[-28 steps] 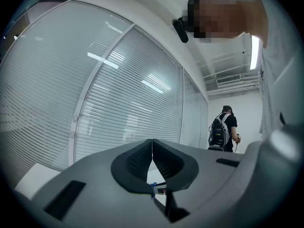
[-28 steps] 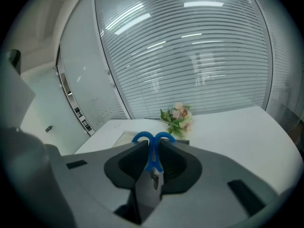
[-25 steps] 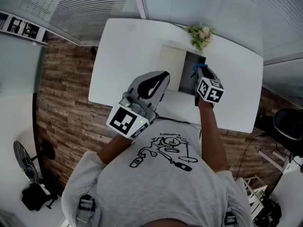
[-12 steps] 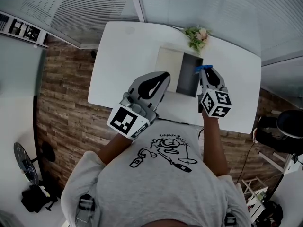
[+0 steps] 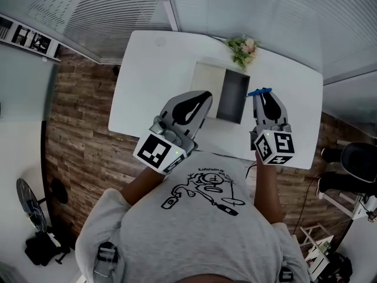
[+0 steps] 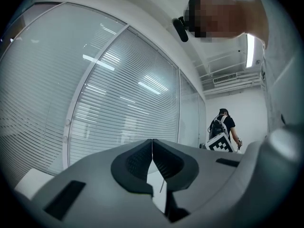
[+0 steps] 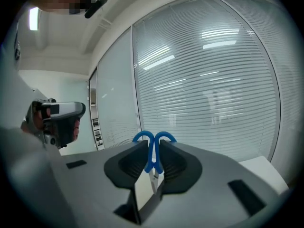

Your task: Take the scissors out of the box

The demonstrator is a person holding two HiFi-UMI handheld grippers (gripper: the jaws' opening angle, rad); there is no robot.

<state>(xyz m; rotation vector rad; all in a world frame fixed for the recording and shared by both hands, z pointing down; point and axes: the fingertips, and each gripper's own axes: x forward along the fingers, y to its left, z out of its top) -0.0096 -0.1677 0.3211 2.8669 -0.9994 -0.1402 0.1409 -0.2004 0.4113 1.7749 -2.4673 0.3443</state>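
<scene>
**Scissors out of the box, pinched in my right gripper**

Nearest, both my arms reach over a white table point(image 5: 147, 63); my left gripper point(image 5: 199, 99) has its jaws pressed together with nothing between them; my right gripper point(image 5: 262, 96) pinches the blue-handled scissors point(image 7: 153, 144) between its pads, handle loops poking past the tips, blades running back between the jaws; the scissors are outside the box point(image 5: 234, 96), just to its right; the box lies open, its pale lid point(image 5: 207, 87) to its left; beyond are flowers point(image 5: 245, 45) at the far table edge; blinds point(image 7: 213, 80) behind.

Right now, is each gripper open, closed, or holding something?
Left gripper: closed, empty.
Right gripper: closed on the blue-handled scissors.
</scene>
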